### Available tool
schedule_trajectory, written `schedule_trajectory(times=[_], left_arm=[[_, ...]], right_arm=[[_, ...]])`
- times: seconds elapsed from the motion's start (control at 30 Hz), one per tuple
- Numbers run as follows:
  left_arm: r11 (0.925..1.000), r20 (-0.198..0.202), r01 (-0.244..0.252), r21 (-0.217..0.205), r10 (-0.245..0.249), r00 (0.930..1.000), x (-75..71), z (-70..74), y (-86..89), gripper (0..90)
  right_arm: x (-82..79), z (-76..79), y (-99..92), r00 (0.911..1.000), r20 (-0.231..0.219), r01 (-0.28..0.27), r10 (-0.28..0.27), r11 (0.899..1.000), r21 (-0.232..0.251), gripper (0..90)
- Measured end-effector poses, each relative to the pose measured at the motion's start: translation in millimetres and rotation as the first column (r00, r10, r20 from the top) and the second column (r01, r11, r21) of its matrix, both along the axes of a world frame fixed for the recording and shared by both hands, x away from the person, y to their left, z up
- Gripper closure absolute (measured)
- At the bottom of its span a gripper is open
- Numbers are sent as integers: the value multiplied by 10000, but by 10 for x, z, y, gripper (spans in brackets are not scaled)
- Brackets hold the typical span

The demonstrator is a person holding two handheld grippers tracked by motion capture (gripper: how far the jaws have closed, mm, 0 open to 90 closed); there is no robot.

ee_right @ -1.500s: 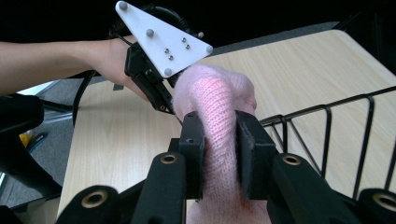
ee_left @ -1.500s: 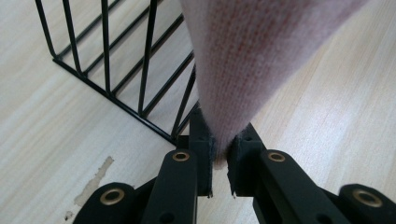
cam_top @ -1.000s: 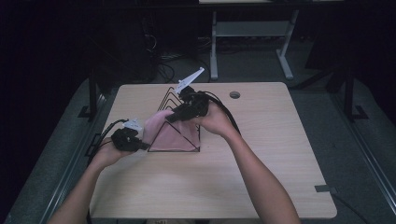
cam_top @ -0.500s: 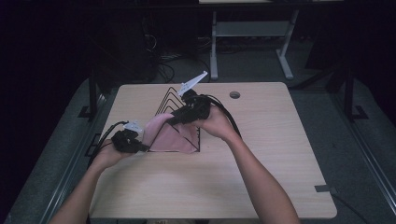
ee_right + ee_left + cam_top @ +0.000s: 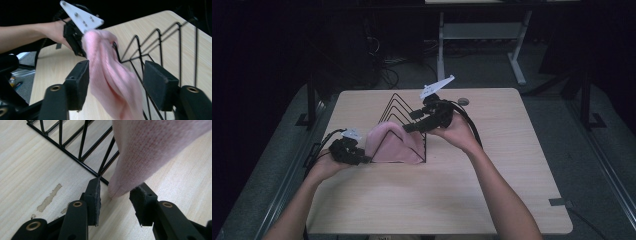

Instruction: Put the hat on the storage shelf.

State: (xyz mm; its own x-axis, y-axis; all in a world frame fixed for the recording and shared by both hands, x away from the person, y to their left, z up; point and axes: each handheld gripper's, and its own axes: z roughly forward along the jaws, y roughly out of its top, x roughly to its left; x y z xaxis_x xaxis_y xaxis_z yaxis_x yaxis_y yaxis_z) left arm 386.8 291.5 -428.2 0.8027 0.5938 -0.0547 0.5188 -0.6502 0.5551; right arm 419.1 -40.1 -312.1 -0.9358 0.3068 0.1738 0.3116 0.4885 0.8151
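A pink knit cloth [image 5: 394, 145] hangs over the front wire of a black wire rack [image 5: 398, 104] on the wooden table [image 5: 492, 165]. My left gripper [image 5: 362, 159] lies low at the cloth's left end. In the left gripper view its jaws [image 5: 115, 192] have just been opening, and the cloth's lower tip [image 5: 150, 150] hangs between the pads without being pressed. My right gripper [image 5: 409, 127] is by the top right of the cloth. Its jaws [image 5: 116, 72] have also just been opening, and they stand wide with the cloth [image 5: 105, 62] hanging loose between them.
The rack's other triangular wires [image 5: 160, 45] rise just behind the cloth. A small dark round disc [image 5: 463, 101] lies near the table's far edge. Worn tape marks [image 5: 48, 200] show on the wood by my left gripper. Grey tape [image 5: 558, 202] sits at the right edge.
Both grippers were shut on the cloth and now stand open. The right gripper has drawn a little to the right, off the cloth's top. The cloth now hangs on the front wire.
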Motion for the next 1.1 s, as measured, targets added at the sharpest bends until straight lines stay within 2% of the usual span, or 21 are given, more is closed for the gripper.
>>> schedule_trajectory(times=[0.13, 0.5, 0.77, 1.1], left_arm=[[10000, 12, 29, 7, -29, 10000, -8, 17, 13, 585], [9999, 139, 41, -150, -39, 9999, -30, 95, 16, 561], [9997, 134, 58, -218, -55, 9999, -46, 129, 39, 528], [9985, 97, -154, -525, 159, 9998, -93, 172, 105, 494]], right_arm=[[-13, 19, -92, 9998, 18, 173, -173, 9997, 152, 365], [-48, 47, -318, 9980, 85, 624, -624, 9980, 72, 352], [-65, 70, -536, 9939, 119, 1093, -1094, 9940, 81, 339], [-92, 65, -742, 9874, 182, 1573, -1572, 9876, -17, 313]])
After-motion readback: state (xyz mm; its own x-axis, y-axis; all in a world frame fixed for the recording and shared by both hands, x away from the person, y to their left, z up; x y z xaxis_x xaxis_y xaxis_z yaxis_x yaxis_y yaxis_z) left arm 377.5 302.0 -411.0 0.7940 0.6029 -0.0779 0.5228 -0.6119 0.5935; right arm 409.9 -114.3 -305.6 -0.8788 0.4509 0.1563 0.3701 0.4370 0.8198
